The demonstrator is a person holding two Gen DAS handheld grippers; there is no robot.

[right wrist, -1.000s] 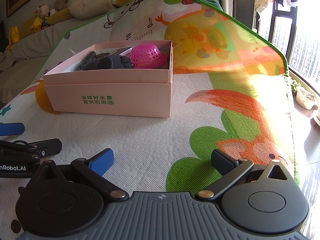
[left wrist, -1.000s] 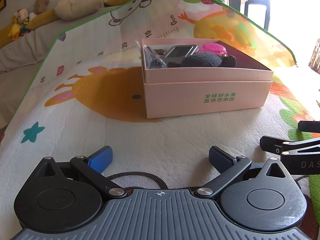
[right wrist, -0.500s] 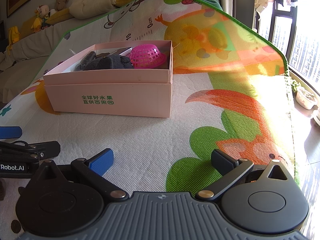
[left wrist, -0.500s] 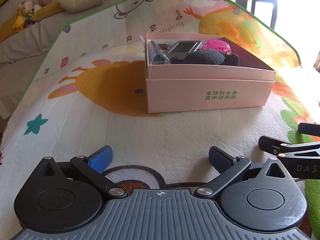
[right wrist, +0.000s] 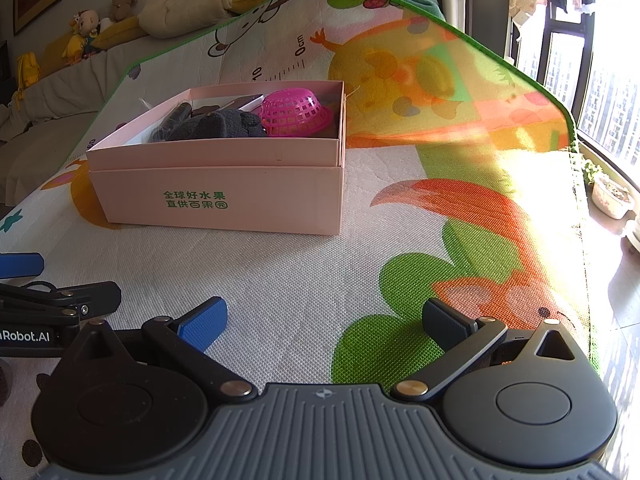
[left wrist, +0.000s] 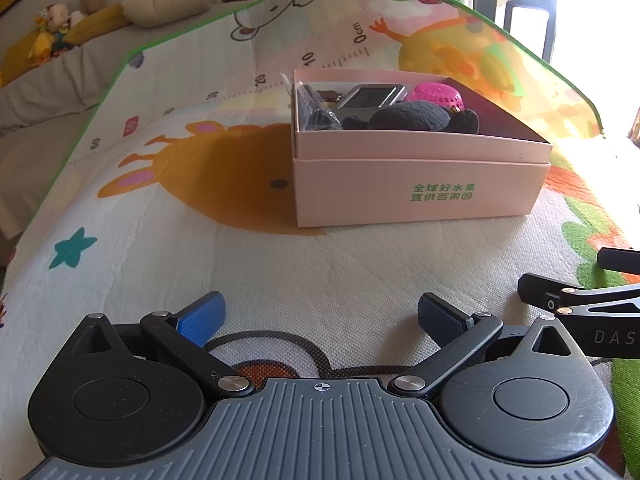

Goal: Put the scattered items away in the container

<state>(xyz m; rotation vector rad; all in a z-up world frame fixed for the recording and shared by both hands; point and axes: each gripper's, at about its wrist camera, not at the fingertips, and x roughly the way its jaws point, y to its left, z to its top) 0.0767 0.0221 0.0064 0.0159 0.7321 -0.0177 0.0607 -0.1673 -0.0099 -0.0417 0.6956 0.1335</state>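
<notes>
A pink cardboard box with green lettering stands on the play mat. Inside it lie a pink plastic basket, a dark plush toy, a silver device and a black item in clear wrap. My left gripper is open and holds nothing, low over the mat in front of the box. My right gripper is open and holds nothing too, just to the right of the left one.
The cartoon play mat has a green edge and covers the whole surface. A sofa with cushions and stuffed toys runs along the back left. A window and a plant pot are on the right.
The left gripper has drifted back and to the left, so the box sits a little farther right in its view. The right gripper has not moved. Both stay open.
</notes>
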